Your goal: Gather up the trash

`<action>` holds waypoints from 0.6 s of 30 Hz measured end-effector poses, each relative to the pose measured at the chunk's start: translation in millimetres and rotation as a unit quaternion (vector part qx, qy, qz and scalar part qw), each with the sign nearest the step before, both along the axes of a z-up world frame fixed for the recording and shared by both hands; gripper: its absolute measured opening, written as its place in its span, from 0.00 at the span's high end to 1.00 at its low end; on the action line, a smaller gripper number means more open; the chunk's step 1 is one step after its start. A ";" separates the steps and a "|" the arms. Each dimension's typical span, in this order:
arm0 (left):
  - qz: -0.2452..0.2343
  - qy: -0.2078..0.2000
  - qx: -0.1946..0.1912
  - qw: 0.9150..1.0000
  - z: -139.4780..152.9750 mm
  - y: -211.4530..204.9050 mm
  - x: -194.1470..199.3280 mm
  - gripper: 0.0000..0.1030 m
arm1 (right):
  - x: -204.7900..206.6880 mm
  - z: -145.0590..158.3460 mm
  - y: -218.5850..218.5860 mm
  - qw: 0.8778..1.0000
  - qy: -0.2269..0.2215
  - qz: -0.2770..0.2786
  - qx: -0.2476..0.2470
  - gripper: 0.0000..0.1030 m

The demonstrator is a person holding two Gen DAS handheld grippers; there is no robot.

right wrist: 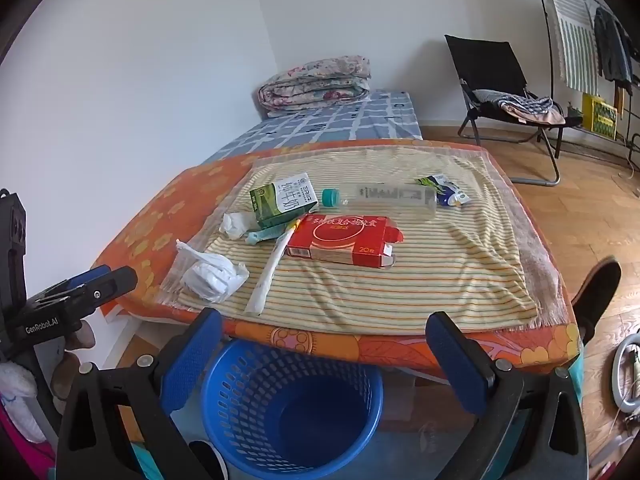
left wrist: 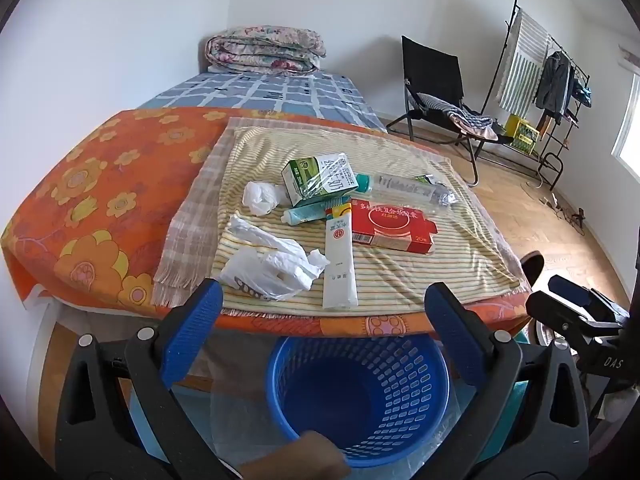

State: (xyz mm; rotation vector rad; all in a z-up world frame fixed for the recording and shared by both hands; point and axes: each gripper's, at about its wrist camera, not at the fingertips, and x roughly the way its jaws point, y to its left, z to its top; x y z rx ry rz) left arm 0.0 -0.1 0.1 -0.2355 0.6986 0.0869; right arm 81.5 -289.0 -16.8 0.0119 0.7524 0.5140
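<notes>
Both spread wide and gripping nothing: left hand-held gripper (left wrist: pixel 324 308) nearest the crumpled plastic bag (left wrist: pixel 272 266) on the counter (left wrist: pixel 100 184), just ahead-left, lengthwise away, blue basket (left wrist: pixel 360 396) below; right hand-held gripper (right wrist: pixel 324 336) farther off.

Both wrist views low at table (left wrist: pixel 100 184) edge, facing forward, sharing the blue basket (right wrist: pixel 240 396)

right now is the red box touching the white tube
Touching. The left wrist view shows the red box lying over the upper part of the white tube, its left end overlapping the tube with no gap.
</notes>
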 end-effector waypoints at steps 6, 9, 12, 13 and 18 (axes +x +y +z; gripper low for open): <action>0.000 -0.002 -0.003 1.000 0.4 0.2 -0.7 0.00 | -3.4 6.7 3.7 1.000 -0.002 0.003 0.012 0.00; 0.000 -0.001 -0.003 1.000 3.1 -1.2 3.7 0.00 | -6.6 10.3 2.9 1.000 -0.006 0.002 0.015 0.00; 0.000 -0.002 -0.003 1.000 2.3 -0.2 3.4 0.00 | -7.8 11.7 4.4 1.000 -0.010 0.008 0.011 0.00; 0.000 -0.002 -0.003 1.000 2.4 -0.1 3.7 0.00 | -7.9 10.6 5.2 1.000 -0.010 0.009 0.010 0.00; -0.001 -0.006 -0.002 1.000 2.1 -0.4 2.2 0.00 | -8.4 10.8 7.6 1.000 -0.006 0.011 0.012 0.00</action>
